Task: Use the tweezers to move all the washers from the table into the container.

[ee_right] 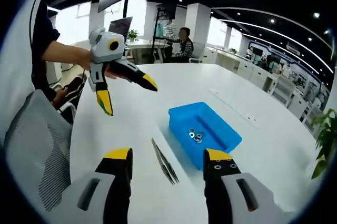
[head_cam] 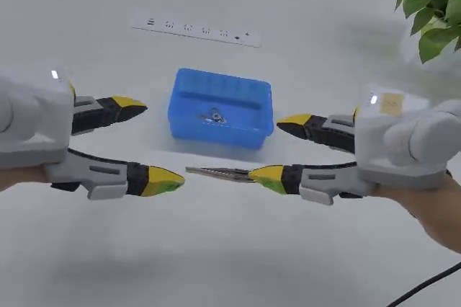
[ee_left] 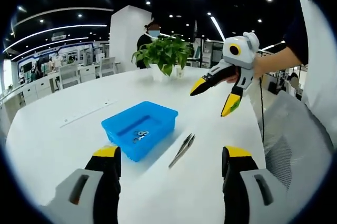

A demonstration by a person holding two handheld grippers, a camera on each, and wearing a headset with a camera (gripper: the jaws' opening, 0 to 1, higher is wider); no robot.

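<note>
- Gaping wide, your left gripper (head_cam: pixel 162 145) and right gripper (head_cam: pixel 266 150) flank slim metal tweezers (head_cam: pixel 220 173) at 9 and 3 o'clock.
- Inside the blue plastic container (head_cam: pixel 216 131) sit small metal washers (head_cam: pixel 213 114).

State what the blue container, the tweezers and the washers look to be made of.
Blue container: plastic by the look, smooth, slightly glossy, moulded rounded corners.
Tweezers: probably steel, thin grey blades with a dull sheen.
Washers: likely metal, small silvery rings; too small to be sure.

Bright overhead strip lighting, soft shadows, slight blur, fisheye-bent edges.
</note>
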